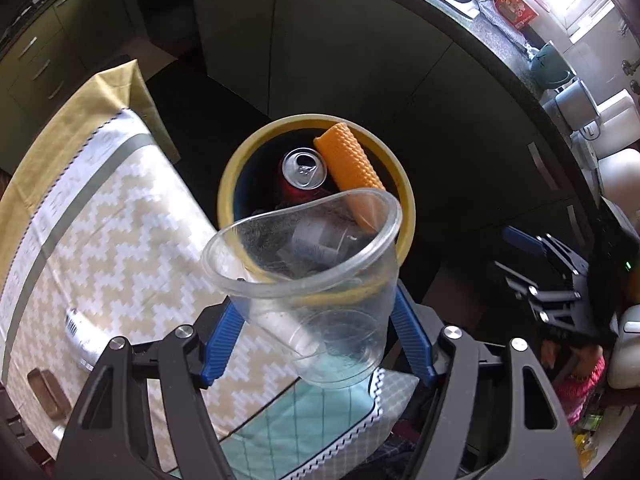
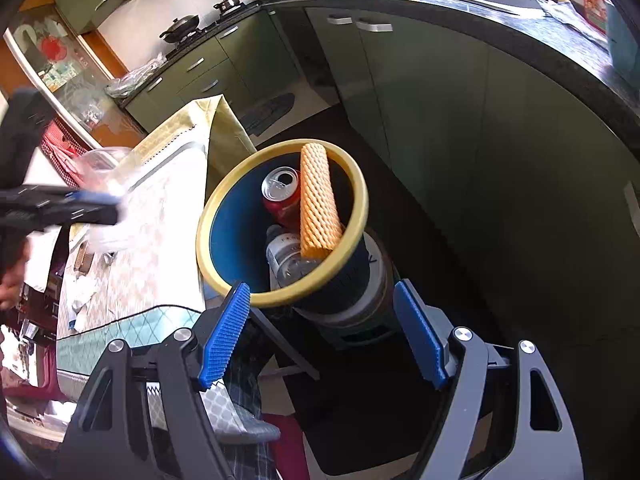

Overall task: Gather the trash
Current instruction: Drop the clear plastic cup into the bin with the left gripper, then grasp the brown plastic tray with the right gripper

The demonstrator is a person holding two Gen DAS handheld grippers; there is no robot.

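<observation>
A clear plastic cup point(image 1: 320, 280), squashed oval at its mouth, sits between the blue fingers of my left gripper point(image 1: 316, 300), which is shut on it. It hangs over the near edge of a yellow-rimmed bin point(image 1: 230, 184). Inside the bin are a red can point(image 1: 304, 172) and an orange foam net sleeve point(image 1: 350, 160). My right gripper point(image 2: 322, 288) stands open and empty just above the bin's rim point(image 2: 208, 216); below it lie the can point(image 2: 282, 192), the sleeve point(image 2: 318, 200) and a plastic bottle point(image 2: 286, 256). At the left of the right wrist view, the left gripper point(image 2: 92, 200) and the cup point(image 2: 104, 176) are blurred.
A table with a beige zigzag cloth point(image 1: 120, 220) stands left of the bin, with a brown item point(image 1: 46, 390) and a silvery wrapper point(image 1: 76, 332) on it. White scraps point(image 2: 84, 300) lie on the cloth. Green cabinets and a dark counter point(image 2: 520, 40) curve behind. A hand point(image 2: 8, 288) shows at the left edge.
</observation>
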